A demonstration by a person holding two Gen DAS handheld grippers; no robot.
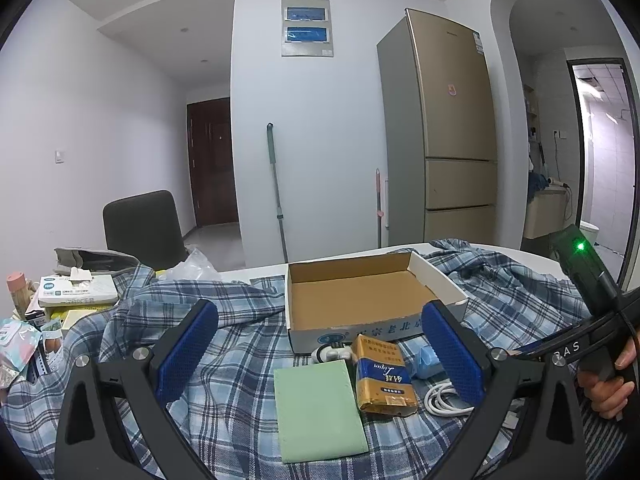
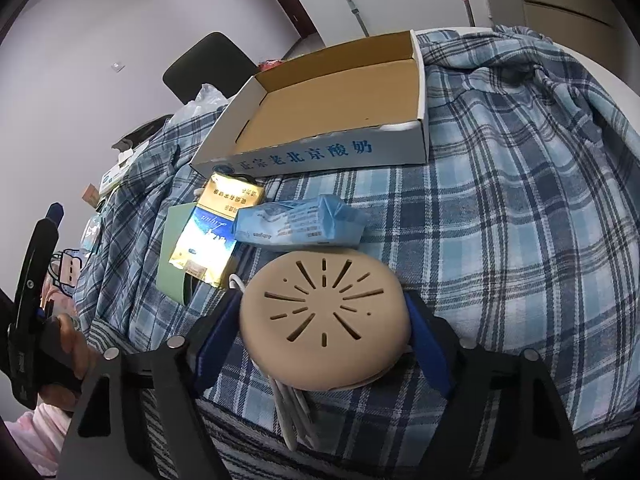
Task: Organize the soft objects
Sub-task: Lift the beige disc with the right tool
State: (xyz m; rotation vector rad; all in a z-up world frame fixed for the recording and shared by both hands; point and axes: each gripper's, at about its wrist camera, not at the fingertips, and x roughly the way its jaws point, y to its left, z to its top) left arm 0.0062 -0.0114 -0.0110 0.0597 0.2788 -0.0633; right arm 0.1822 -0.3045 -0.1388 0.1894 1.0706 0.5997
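Note:
My right gripper [image 2: 322, 300] points down at the plaid cloth [image 2: 500, 240]. Its blue pads press on both sides of a tan round slotted case [image 2: 324, 316], with white cable [image 2: 292, 412] hanging out below it. Beyond lie a blue tissue pack [image 2: 296, 224], a gold-and-blue pack [image 2: 212, 236], a green pad [image 2: 170, 264] and an empty cardboard box [image 2: 320, 152]. My left gripper [image 1: 320, 312] hovers open over the cloth [image 1: 224, 380] with nothing between its pads. Ahead of it lie the green pad [image 1: 320, 408], the gold pack [image 1: 382, 380] and the box [image 1: 294, 292].
A tissue box [image 1: 76, 290] and several small packets crowd the table's left end. A dark chair [image 1: 142, 224] stands behind it, a fridge [image 1: 448, 128] further back. A hand [image 1: 608, 392] holds the right gripper's handle at the right edge. A white cable [image 1: 440, 400] coils by the gold pack.

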